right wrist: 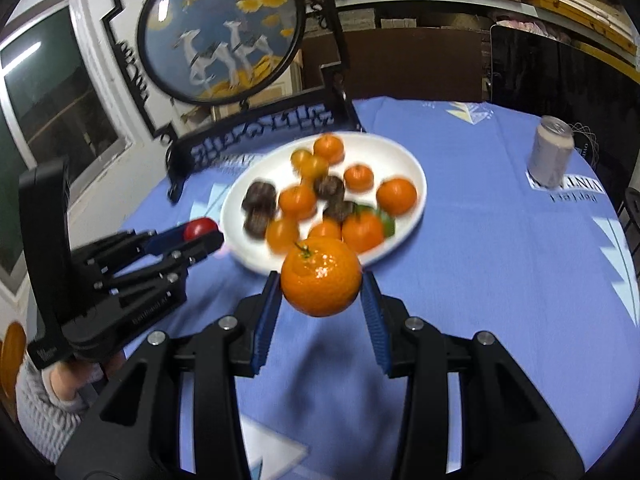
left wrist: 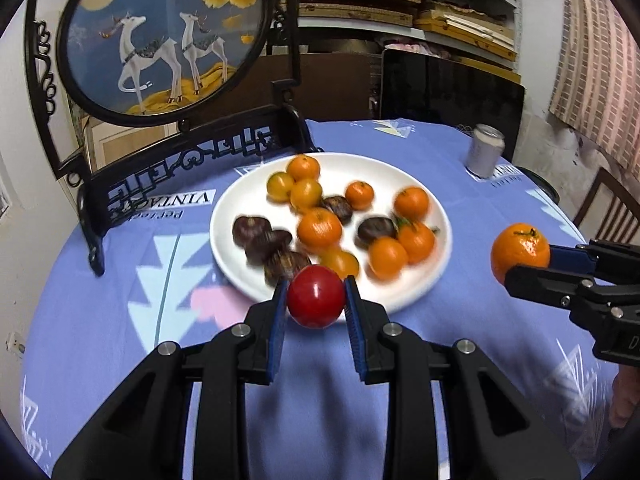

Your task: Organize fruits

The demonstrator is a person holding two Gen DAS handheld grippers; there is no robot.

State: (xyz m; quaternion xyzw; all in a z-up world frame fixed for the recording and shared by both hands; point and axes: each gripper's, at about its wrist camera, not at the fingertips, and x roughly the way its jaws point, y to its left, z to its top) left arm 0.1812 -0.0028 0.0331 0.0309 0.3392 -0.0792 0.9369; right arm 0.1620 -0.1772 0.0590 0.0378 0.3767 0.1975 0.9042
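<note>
A white plate on the blue tablecloth holds several small oranges and several dark brown chestnuts. My left gripper is shut on a red tomato, held above the cloth just before the plate's near rim. My right gripper is shut on a large orange, held above the cloth in front of the plate. The right gripper with its orange shows at the right of the left wrist view. The left gripper with the tomato shows at the left of the right wrist view.
A black carved stand with a round deer painting stands at the table's far left, close to the plate. A silver drink can stands at the far right. A dark chair back is behind the table. A wooden chair is at the right.
</note>
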